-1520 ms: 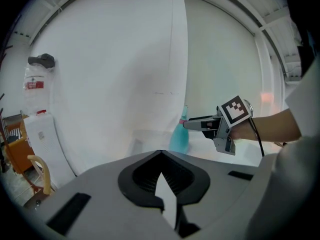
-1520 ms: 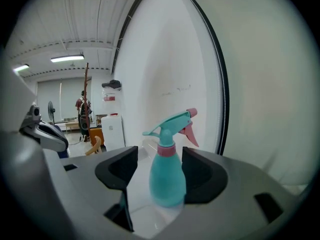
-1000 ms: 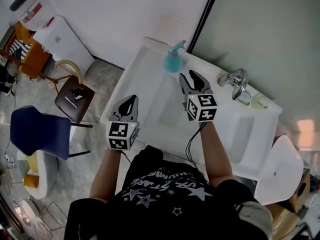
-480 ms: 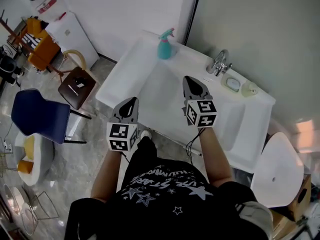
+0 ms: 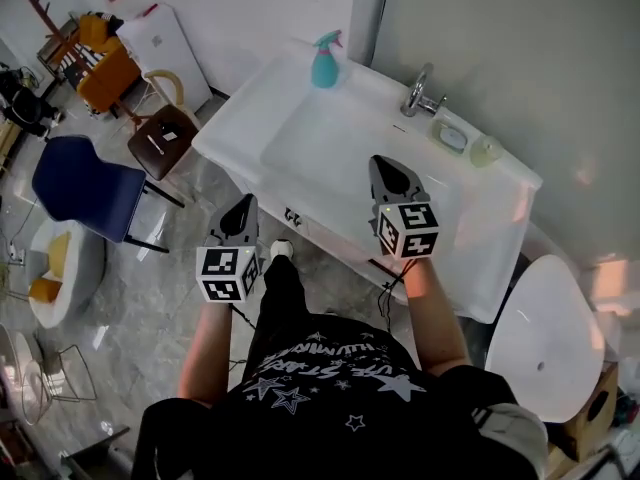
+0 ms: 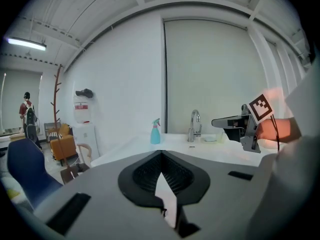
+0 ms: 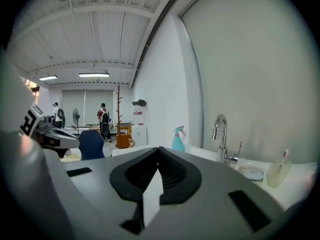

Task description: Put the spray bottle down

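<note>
The teal spray bottle (image 5: 324, 60) stands upright on the far left corner of the white sink counter (image 5: 235, 128), with nothing touching it. It also shows far ahead as the bottle (image 6: 155, 132) in the left gripper view and the bottle (image 7: 177, 139) in the right gripper view. My right gripper (image 5: 386, 165) hangs over the near edge of the counter, jaws shut and empty. My left gripper (image 5: 243, 205) is off the counter's front, over the floor, its jaws also together with nothing between them. Both point towards the sink, well short of the bottle.
A chrome faucet (image 5: 420, 92), a soap dish (image 5: 450, 136) and a cup (image 5: 487, 150) line the back of the counter. A blue chair (image 5: 85, 188) and a brown stool (image 5: 160, 140) stand to the left, and a white round seat (image 5: 545, 333) to the right.
Both grippers have drawn back from the sink towards the person. The right jaws, open near the bottle a second ago, have closed. The bottle stays on the counter.
</note>
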Tool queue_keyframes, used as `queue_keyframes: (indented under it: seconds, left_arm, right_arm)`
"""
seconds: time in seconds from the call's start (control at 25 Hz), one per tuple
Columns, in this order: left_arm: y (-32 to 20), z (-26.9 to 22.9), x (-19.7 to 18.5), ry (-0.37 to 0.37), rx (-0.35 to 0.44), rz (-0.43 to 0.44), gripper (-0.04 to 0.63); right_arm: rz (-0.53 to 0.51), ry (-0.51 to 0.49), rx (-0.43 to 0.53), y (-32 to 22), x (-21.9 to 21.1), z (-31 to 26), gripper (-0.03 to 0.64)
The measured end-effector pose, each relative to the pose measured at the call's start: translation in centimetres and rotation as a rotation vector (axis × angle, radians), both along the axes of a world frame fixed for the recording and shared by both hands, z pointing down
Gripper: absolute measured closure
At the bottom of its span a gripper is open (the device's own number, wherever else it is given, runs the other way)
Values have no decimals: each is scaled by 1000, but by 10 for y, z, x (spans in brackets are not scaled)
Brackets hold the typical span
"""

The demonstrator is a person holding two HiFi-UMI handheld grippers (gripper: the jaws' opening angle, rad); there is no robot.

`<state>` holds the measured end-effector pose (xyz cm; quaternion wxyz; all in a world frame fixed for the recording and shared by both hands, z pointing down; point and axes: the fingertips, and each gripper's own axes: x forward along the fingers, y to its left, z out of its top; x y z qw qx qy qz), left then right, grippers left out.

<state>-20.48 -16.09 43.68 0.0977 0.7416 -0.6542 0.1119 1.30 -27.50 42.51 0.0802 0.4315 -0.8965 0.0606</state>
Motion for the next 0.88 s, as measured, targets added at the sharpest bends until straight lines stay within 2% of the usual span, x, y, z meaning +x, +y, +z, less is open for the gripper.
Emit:
queue_keyframes:
  seconds: [0.4,0.56,0.72,0.88]
  left_arm:
    - [116,19,19,-5,-55,-122,580]
    - [133,27,16,-8,-77,-163,580]
    - [144,31,17,-12,-97,-162,580]
    - [153,32,15,-6,-86,-165,580]
  right_arm:
    - [-180,10,-41,80,-14,23,606]
    - [-229,1,-64,90,-25,34,606]
    - [-257,3,-75,102,-33,38,606]
    - [-271,-4,-71,112,-41,36,606]
